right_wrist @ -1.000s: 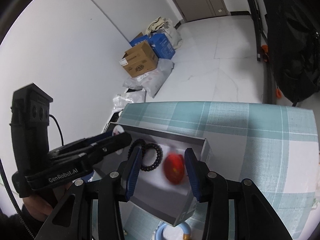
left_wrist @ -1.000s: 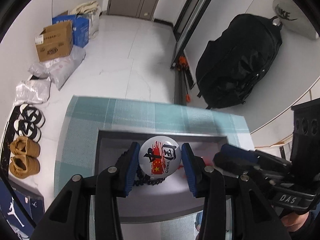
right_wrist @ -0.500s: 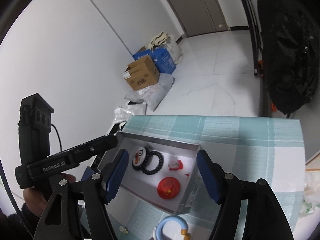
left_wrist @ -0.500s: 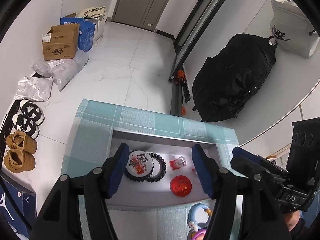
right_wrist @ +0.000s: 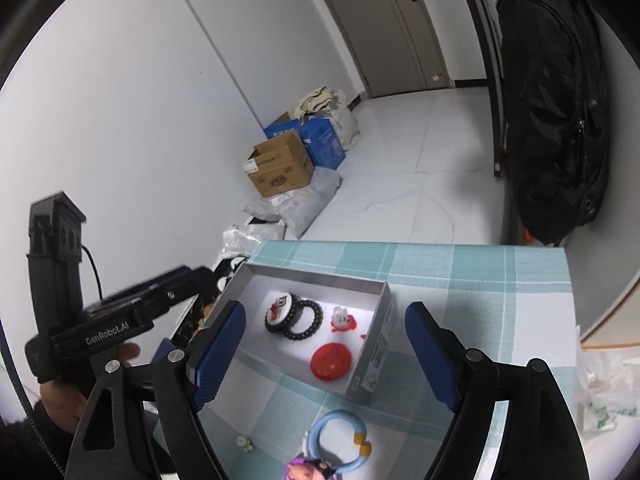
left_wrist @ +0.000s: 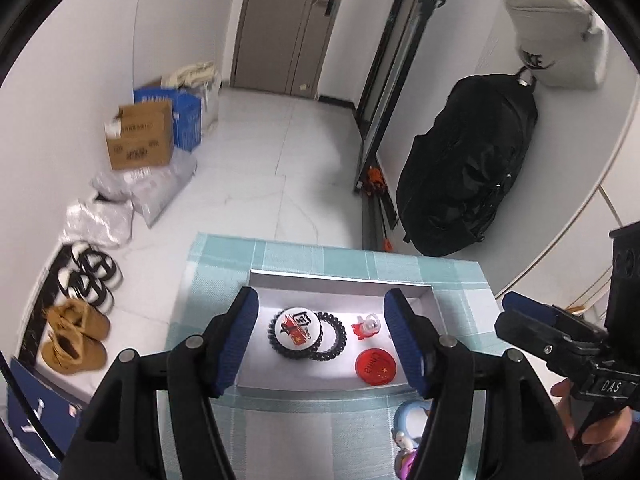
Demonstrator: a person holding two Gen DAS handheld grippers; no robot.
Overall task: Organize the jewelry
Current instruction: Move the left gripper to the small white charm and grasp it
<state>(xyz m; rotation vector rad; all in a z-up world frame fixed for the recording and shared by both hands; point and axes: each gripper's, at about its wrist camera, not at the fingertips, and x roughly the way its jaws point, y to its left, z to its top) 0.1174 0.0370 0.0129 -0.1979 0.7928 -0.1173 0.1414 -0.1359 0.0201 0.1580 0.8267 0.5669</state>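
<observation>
Both grippers have lifted back from the box (left_wrist: 340,280) since a second ago. The left gripper (left_wrist: 324,340) has let go of the white badge (left_wrist: 297,327) and hangs empty, fingers apart. The right gripper (right_wrist: 324,354) has released the red badge (right_wrist: 331,361); its jaws are opening, nothing between them. Both glossy round badges lie in the shallow grey box, the white one resting on two black beaded bracelets (right_wrist: 306,319), on the checked teal cloth (right_wrist: 440,276).

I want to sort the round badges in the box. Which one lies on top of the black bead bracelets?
The white badge with the red and black print: it sits on the black bead bracelets. The red badge lies apart on the box floor.
</observation>
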